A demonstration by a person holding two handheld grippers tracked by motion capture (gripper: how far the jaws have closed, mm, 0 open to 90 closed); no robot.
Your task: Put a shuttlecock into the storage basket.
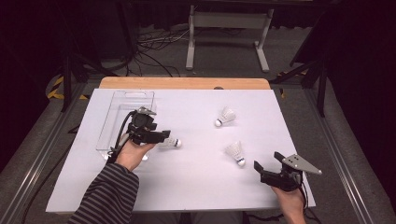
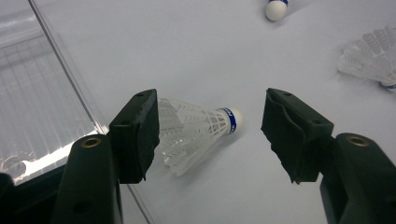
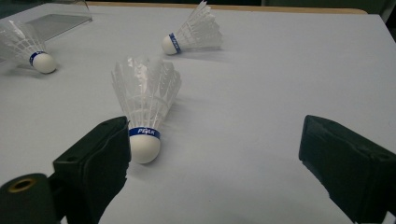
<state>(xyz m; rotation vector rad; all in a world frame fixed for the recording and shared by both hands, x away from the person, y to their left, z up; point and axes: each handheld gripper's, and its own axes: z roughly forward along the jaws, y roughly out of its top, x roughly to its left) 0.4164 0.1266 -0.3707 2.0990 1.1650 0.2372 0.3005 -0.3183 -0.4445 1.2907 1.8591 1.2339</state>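
Three shuttlecocks (image 1: 173, 142) lie on the table (image 1: 196, 186), right of the tray (image 1: 106, 126).

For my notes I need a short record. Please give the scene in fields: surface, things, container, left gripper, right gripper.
surface: white table top
things: three white shuttlecocks with blue bands, all lying on the surface
container: clear tray at the far left of the table
left gripper: left gripper beside the tray, jaws open around the near-left shuttlecock, whose feathers lie at one pad
right gripper: right gripper at the near right edge, jaws open, nothing held; second shuttlecock just ahead of it
third shuttlecock: third shuttlecock farther back, untouched
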